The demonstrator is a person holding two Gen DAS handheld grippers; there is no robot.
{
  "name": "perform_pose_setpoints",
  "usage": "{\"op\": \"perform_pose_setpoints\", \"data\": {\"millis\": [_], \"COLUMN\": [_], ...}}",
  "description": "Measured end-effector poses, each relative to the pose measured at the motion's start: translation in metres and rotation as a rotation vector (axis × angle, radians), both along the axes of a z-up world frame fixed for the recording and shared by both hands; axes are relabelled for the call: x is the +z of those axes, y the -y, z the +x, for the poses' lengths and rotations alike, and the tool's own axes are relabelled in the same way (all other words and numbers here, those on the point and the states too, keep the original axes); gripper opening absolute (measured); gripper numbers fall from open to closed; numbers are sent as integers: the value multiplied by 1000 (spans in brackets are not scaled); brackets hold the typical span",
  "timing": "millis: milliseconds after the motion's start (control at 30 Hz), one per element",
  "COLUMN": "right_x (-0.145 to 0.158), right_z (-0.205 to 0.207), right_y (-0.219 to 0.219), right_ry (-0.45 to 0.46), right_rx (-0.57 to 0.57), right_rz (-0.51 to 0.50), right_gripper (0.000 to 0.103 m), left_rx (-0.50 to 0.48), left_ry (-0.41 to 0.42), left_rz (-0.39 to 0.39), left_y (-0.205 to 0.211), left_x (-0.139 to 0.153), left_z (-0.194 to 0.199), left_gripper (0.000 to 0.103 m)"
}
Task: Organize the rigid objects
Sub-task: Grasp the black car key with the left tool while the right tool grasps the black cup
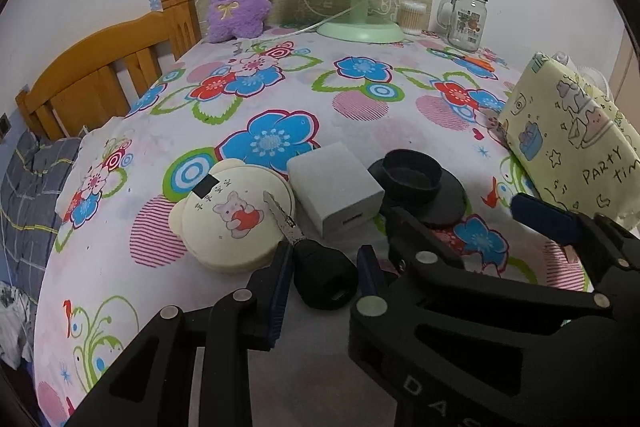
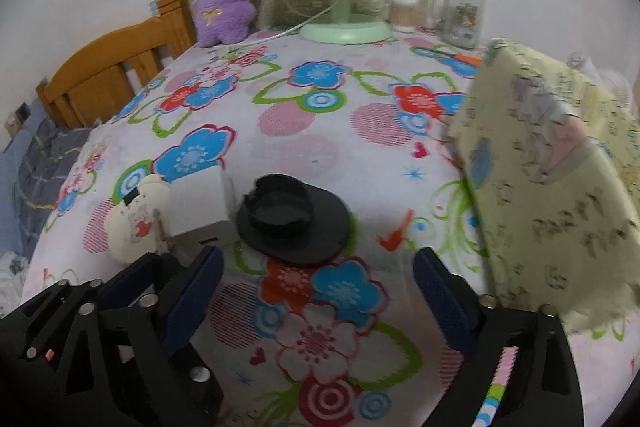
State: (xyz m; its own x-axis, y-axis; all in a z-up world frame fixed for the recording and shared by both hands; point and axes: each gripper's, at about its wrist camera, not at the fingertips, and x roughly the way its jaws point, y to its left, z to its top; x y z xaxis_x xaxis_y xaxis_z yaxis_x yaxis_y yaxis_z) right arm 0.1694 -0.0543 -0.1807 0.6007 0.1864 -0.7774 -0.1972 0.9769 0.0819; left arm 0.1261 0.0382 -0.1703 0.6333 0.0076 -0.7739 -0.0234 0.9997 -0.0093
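The left gripper (image 1: pixel 326 277) has its fingers around the black head of a key (image 1: pixel 324 277), pads close but contact unclear. The key lies near the front edge of the surface (image 1: pixel 280 75), its blade resting on a round cream case (image 1: pixel 236 219). Risk — lifting drags the blade and shifts the case or the white charger (image 1: pixel 336 183). The right gripper (image 2: pixel 318 291) hangs empty, fingers apart, just short of the black hat-shaped piece (image 2: pixel 294 219).

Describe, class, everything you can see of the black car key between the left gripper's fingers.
The car key has a rounded, matte black plastic-looking head and a notched silver blade pointing away, its tip overlapping the cream round case. It lies flat on the flowered cloth. The left gripper straddles the head, fingers open, with gaps on both sides.
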Motion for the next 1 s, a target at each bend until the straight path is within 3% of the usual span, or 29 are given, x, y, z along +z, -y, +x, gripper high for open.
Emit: {"op": "perform_pose_setpoints", "data": {"millis": [267, 333, 400, 533, 567, 600, 767, 1000], "right_x": [-2, -3, -4, -4, -4, -5, -4, 1], "right_z": [17, 21, 26, 32, 31, 32, 30, 28], "right_y": [-9, -9, -9, -10, -10, -9, -7, -8], "right_ry": [-6, -16, -28, -20, -17, -23, -19, -6], "right_rx": [56, 72, 76, 89, 92, 99, 110, 116], "right_rz": [10, 14, 14, -5, -9, -3, -2, -7], "right_gripper": [83, 74, 71, 51, 43, 27, 20, 20], "left_rx": [12, 13, 16, 17, 17, 16, 9, 10], "left_ry": [-3, -6, -7, -8, -8, -6, -6, -5], "left_rz": [-4, -7, -9, -9, -7, -2, 11, -5], "left_y": [-4, -4, -4, -3, -4, -3, 0, -2], "left_x": [0, 0, 0, 0, 0, 0, 1, 4], "left_z": [12, 15, 19, 22, 22, 22, 21, 20], "left_gripper": [33, 33, 33, 33, 33, 33, 33, 33]}}
